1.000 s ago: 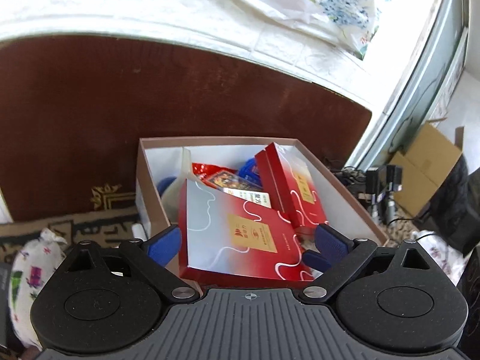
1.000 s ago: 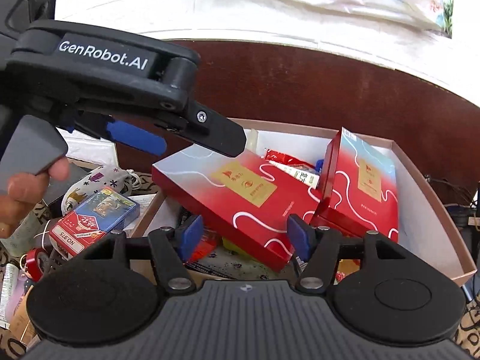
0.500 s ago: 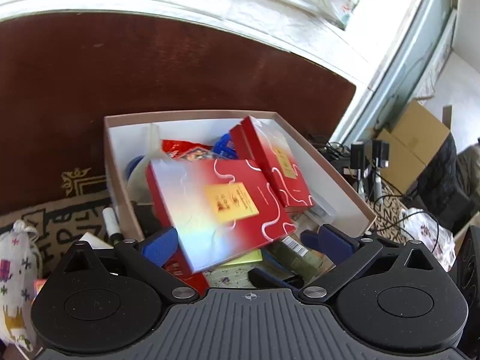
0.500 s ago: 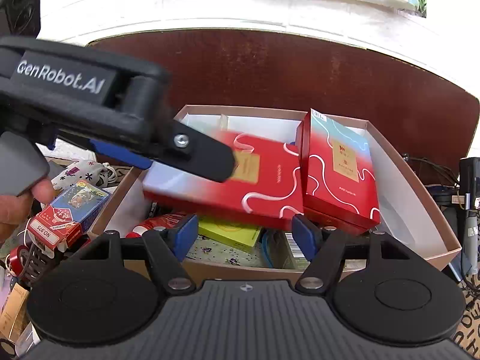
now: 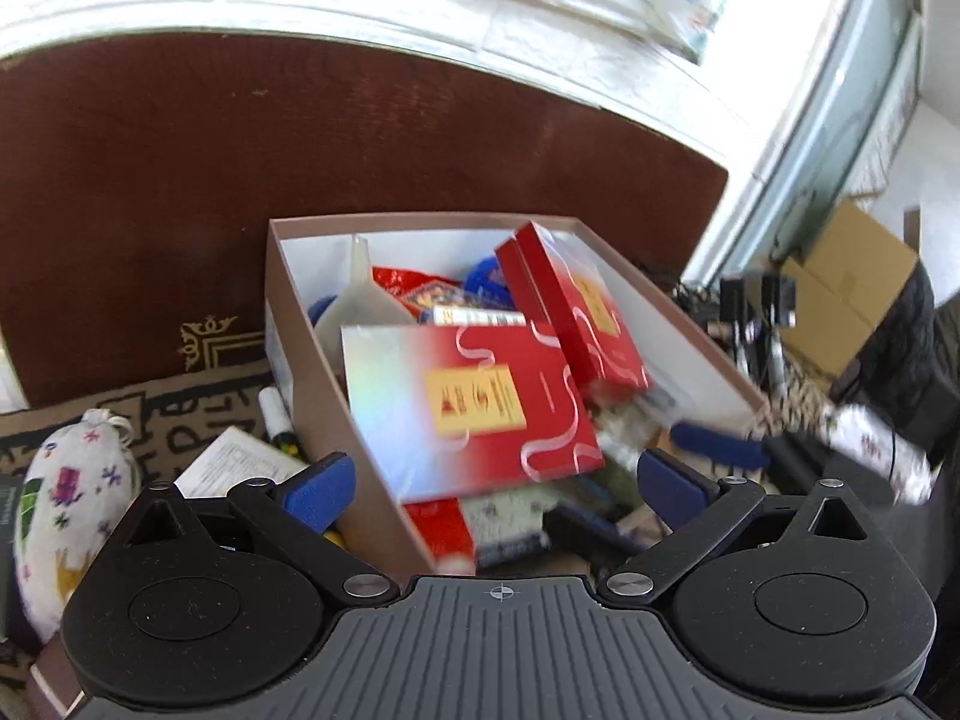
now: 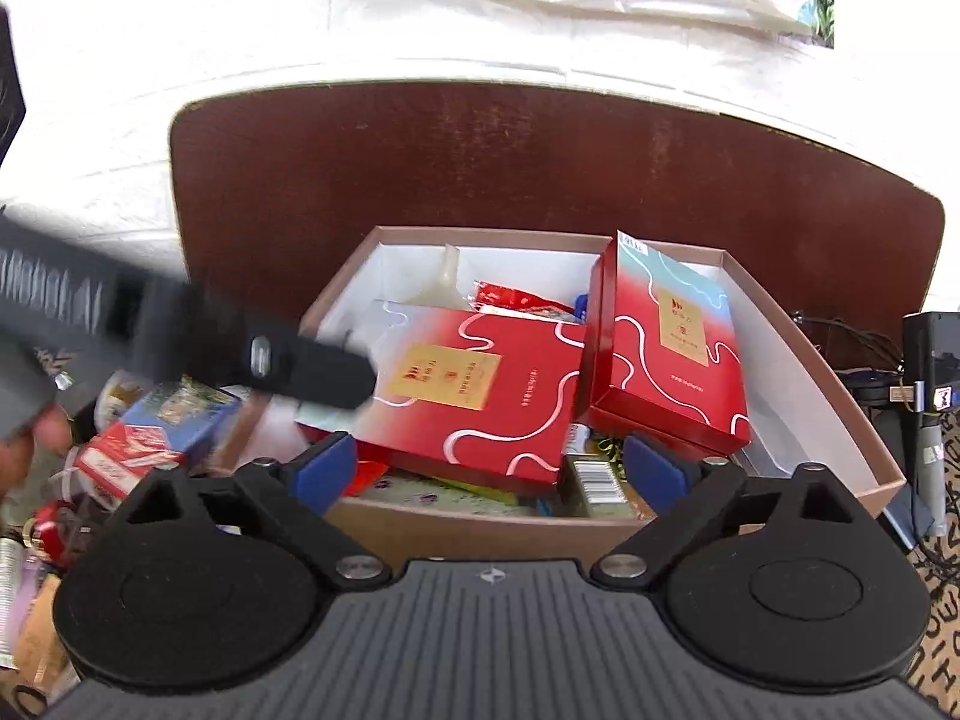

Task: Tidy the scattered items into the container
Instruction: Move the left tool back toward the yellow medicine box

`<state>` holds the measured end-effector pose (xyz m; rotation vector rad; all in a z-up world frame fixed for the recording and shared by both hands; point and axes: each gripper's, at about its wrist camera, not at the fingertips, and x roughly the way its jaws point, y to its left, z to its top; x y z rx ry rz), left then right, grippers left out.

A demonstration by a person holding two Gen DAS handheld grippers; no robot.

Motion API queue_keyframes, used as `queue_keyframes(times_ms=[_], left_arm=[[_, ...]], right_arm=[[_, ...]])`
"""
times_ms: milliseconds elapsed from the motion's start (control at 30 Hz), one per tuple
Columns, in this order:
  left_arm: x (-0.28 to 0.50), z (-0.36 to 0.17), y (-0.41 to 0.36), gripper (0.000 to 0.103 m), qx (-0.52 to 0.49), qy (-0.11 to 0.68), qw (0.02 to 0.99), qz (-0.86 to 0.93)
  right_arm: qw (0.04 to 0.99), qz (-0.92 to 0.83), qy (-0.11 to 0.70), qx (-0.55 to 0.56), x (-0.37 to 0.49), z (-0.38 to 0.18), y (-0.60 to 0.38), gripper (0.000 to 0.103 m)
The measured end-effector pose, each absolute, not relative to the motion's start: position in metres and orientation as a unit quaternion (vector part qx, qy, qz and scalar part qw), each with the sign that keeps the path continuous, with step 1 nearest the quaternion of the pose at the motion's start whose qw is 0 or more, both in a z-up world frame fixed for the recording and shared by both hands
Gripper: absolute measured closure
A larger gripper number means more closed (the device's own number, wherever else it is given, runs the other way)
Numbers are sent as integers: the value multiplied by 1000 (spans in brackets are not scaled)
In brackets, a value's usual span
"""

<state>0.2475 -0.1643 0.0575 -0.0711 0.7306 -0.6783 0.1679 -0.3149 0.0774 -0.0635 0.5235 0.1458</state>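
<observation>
A large red gift box [image 6: 465, 396] lies flat atop the clutter inside the open cardboard container [image 6: 798, 360], its smaller red twin [image 6: 672, 354] leaning tilted against its right edge. The right hand-held gripper [image 6: 489, 471] hangs just before the container's near wall, jaws spread and empty; the left hand-held gripper [image 5: 495, 483], blurred, is likewise agape over the left wall. A playing-card box [image 6: 150, 441] and a floral pouch [image 5: 69, 492] lie outside, to the left.
</observation>
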Motion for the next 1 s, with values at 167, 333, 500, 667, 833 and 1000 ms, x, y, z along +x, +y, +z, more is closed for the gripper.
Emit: queue_keyframes(times_ms=[167, 333, 500, 667, 833, 1000], left_arm=[[193, 63, -136, 0, -30, 313, 884, -346], [141, 50, -92, 0, -82, 316, 884, -335], [93, 16, -60, 0, -120, 333, 884, -305], [64, -16, -42, 0, -126, 357, 884, -273], [51, -29, -34, 0, -131, 358, 884, -270], [62, -32, -50, 0, -125, 354, 885, -277]], right_arm=[[967, 105, 231, -33, 127, 90, -298, 1], [964, 141, 225, -27, 82, 84, -277, 1], [953, 156, 259, -17, 42, 56, -260, 1], [942, 131, 308, -16, 15, 25, -256, 1], [930, 123, 345, -5, 5, 3, -266, 1], [930, 99, 353, 5, 21, -11, -292, 2]])
